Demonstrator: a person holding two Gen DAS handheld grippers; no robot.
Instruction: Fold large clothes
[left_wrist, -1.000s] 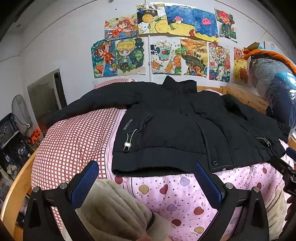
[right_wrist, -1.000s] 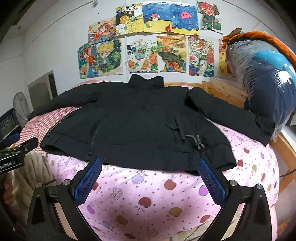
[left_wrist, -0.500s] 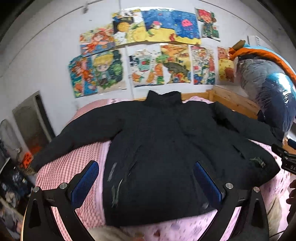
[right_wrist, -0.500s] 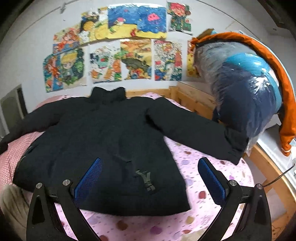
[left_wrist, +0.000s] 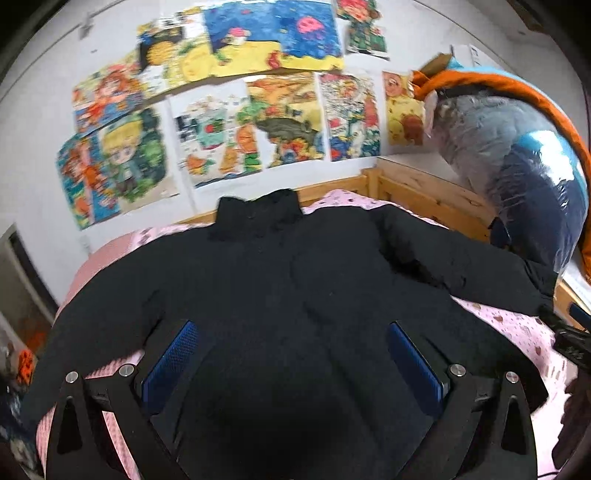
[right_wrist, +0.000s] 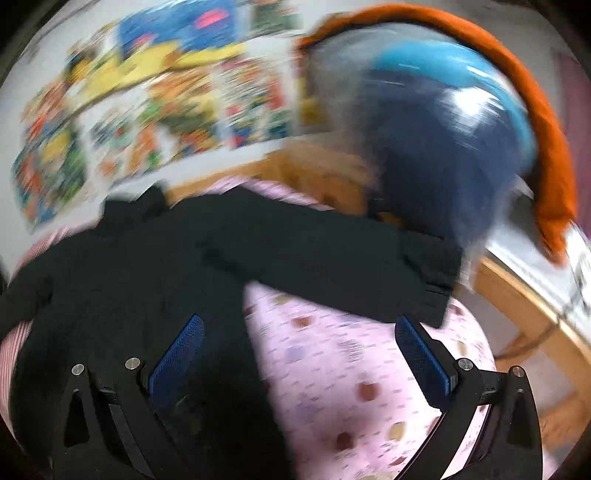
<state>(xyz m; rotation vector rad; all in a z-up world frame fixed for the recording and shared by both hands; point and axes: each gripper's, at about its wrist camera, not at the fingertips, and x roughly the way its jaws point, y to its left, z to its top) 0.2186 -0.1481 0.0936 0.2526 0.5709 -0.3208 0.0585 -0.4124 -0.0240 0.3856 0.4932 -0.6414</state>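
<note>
A large black padded jacket (left_wrist: 280, 288) lies flat on the bed, front up, collar toward the wall and both sleeves spread out. My left gripper (left_wrist: 291, 354) hovers open over the jacket's lower body, nothing between its blue pads. The right wrist view is blurred by motion. There the jacket (right_wrist: 140, 280) fills the left, and its right sleeve (right_wrist: 332, 266) stretches out to a cuff at the right. My right gripper (right_wrist: 299, 350) is open above the pink bedding just below that sleeve, holding nothing.
Pink spotted bedding (left_wrist: 517, 325) covers the bed, with a wooden bed frame (left_wrist: 413, 184) behind. A plastic-wrapped blue and orange bundle (left_wrist: 524, 162) stands at the right. Colourful posters (left_wrist: 229, 110) cover the wall. The other gripper's tip (left_wrist: 572, 339) shows at the right edge.
Both grippers have moved forward and up over the jacket. The right one has swung right toward the right sleeve and is still moving fast. Both stay open.
</note>
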